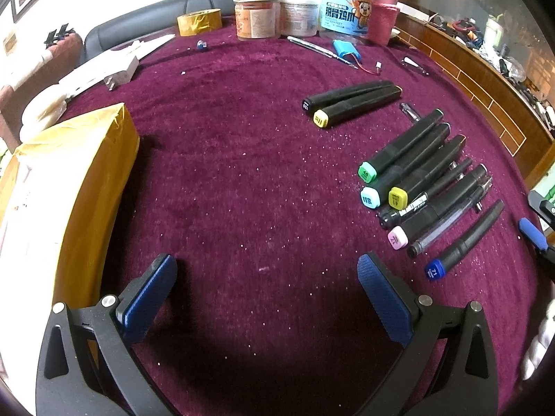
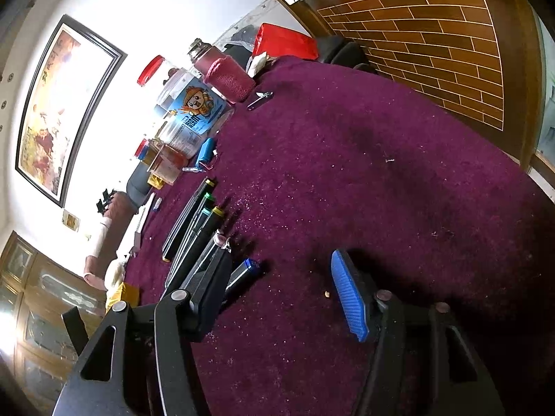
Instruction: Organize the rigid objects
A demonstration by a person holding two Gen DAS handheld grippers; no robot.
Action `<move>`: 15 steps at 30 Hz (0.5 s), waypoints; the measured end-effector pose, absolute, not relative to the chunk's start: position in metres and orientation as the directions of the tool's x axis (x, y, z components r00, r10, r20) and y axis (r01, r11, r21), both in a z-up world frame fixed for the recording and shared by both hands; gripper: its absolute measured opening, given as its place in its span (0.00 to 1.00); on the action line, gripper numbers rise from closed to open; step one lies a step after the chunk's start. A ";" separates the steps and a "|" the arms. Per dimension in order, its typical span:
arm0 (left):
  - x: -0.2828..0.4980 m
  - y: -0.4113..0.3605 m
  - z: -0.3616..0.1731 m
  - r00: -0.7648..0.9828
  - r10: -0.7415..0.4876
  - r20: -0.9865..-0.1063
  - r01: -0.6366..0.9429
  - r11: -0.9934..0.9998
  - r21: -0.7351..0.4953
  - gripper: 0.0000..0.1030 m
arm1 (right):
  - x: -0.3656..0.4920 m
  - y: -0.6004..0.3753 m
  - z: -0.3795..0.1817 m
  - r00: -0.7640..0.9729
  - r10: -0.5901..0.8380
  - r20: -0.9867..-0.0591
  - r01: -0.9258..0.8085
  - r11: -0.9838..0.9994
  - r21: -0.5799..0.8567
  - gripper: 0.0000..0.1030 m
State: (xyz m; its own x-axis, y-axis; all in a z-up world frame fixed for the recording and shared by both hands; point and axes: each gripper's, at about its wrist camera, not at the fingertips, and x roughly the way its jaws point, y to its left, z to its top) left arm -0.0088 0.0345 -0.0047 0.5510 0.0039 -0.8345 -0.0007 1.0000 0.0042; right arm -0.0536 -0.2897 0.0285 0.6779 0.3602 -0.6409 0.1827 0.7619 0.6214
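Note:
A row of black markers and pens (image 1: 426,180) lies side by side on the purple cloth (image 1: 242,173), at the right in the left wrist view. Their caps are green, light blue, yellow, pink and blue. Two more markers (image 1: 350,102) lie apart, farther back. My left gripper (image 1: 267,294) is open over bare cloth to the left of the row, with nothing between its blue pads. My right gripper (image 2: 277,294) is open too, nothing between its jaws. Its left finger (image 2: 211,291) stands right beside the blue-capped marker (image 2: 248,267), which lies outside the jaws.
A yellow-taped parcel (image 1: 86,180) sits at the left. Along the far edge stand a tape roll (image 1: 199,22), jars (image 1: 258,17), a snack tub (image 1: 347,3) and a pink-sleeved bottle (image 1: 383,10). A blue battery pack (image 1: 347,50), a nail clipper (image 1: 414,64) and a charger plug (image 1: 121,74) lie nearby.

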 end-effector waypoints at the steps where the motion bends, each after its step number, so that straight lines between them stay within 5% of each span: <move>1: -0.010 0.034 -0.005 0.553 0.007 -0.833 -0.004 1.000 0.005 1.00 | -0.053 -0.289 0.029 0.677 0.359 -0.642 0.183 0.764 0.619 0.54; 15: -0.012 0.035 -0.005 0.567 0.016 -0.824 -0.028 1.000 0.000 1.00 | -0.051 -0.275 0.035 0.660 0.280 -0.697 0.194 0.833 0.518 0.56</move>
State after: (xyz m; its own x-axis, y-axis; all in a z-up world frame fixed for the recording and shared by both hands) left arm -0.0121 0.0352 -0.0046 0.5667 0.0156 -0.8237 -0.0280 0.9996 -0.0003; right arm -0.0509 -0.2750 0.0348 0.6604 0.2798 -0.6968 0.1936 0.8331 0.5181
